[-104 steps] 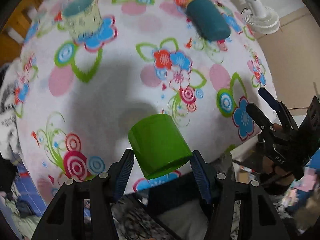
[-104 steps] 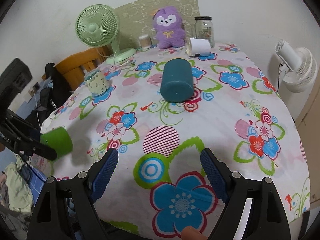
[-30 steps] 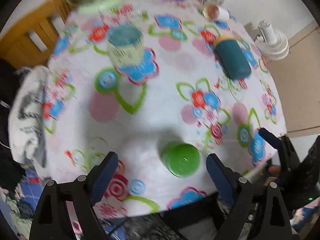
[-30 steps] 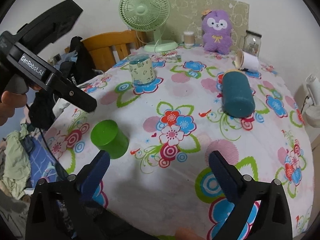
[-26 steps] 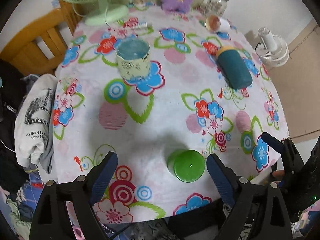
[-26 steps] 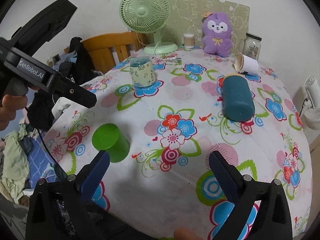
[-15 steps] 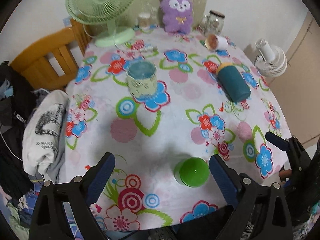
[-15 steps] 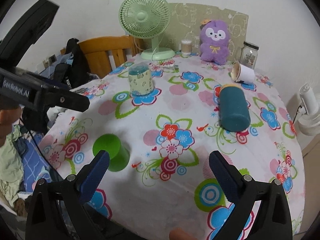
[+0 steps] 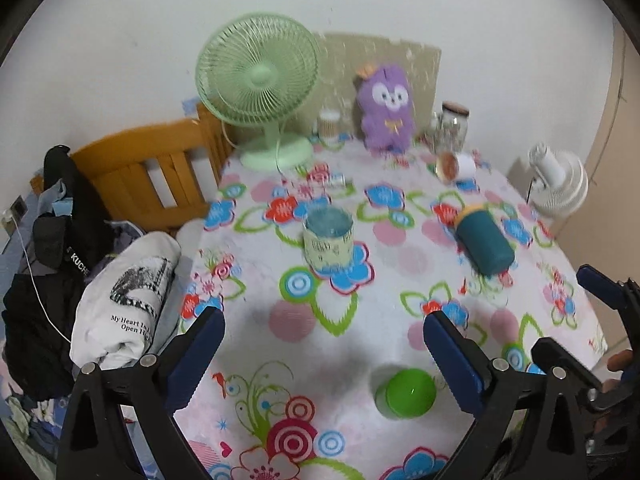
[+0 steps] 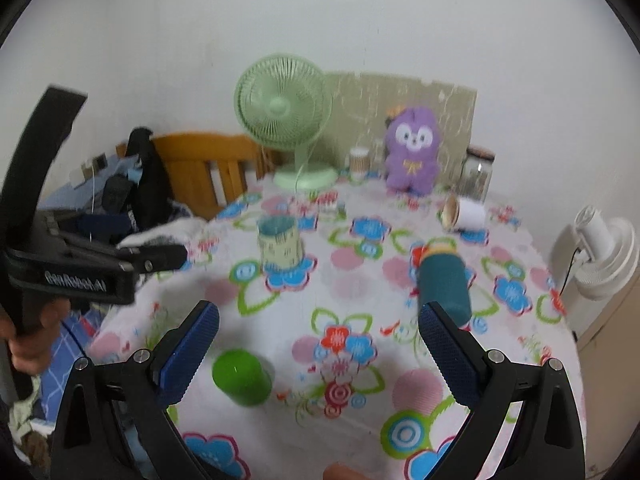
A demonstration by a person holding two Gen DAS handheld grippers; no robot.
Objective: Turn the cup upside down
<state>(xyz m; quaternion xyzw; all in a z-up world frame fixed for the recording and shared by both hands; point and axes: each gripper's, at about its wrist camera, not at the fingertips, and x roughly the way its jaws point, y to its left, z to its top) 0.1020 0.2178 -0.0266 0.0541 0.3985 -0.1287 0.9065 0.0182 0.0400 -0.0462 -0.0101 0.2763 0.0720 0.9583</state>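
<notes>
Standing on its rim, the small bright green plastic cup [image 9: 406, 394] rests upside down near the front edge of the round table with the flowered cloth [image 9: 400, 264]. My left hand-held gripper [image 9: 322, 354] hangs above it with both fingers spread wide, touching nothing. My right hand-held gripper [image 10: 318, 342] is also spread wide and holds nothing; the cup [image 10: 240, 376] sits just beside its left finger.
</notes>
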